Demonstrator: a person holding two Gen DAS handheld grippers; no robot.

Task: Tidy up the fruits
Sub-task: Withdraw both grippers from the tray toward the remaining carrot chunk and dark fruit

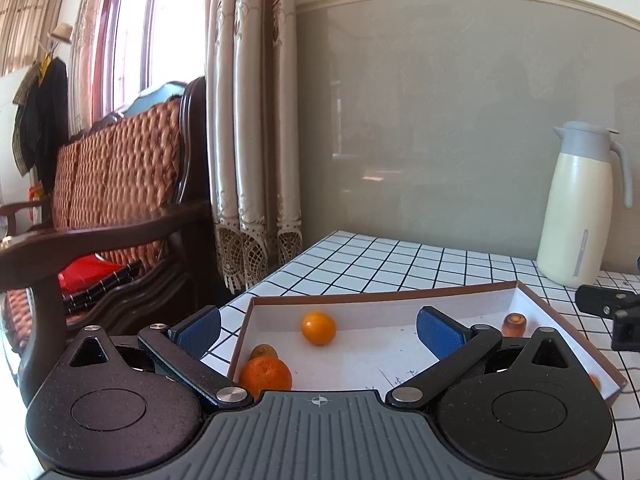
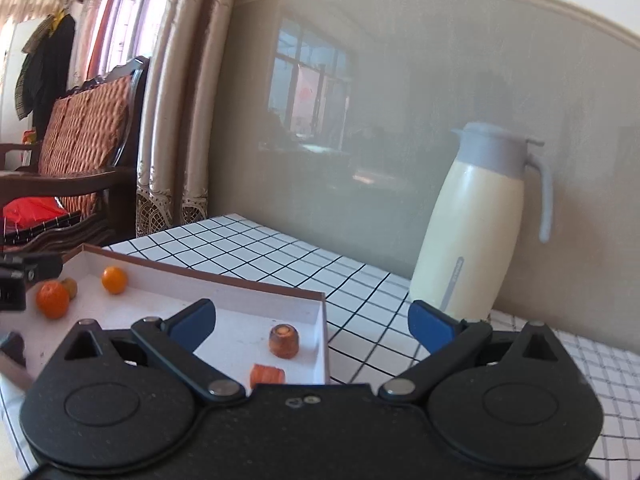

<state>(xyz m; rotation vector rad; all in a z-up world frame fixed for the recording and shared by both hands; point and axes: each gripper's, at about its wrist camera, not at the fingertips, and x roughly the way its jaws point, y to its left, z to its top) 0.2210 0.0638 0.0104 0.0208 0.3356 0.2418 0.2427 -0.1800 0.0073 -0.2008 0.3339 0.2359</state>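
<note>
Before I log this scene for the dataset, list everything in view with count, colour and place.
Shallow cardboard tray: one, white inside, brown rim, on the table.
Round oranges: two, orange, tray's left end.
Small round fruit: one, brownish, touching the nearer orange.
Short cylindrical pieces: two, reddish-brown, tray's right end.
Thermos jug: one, cream with grey lid, table's back right.
Grid-patterned tablecloth: one, white with black lines.
Wooden chair, woven cushion: one, by the window.
Curtains: beige.
Left gripper: open, empty.
Right gripper: open, empty.
</note>
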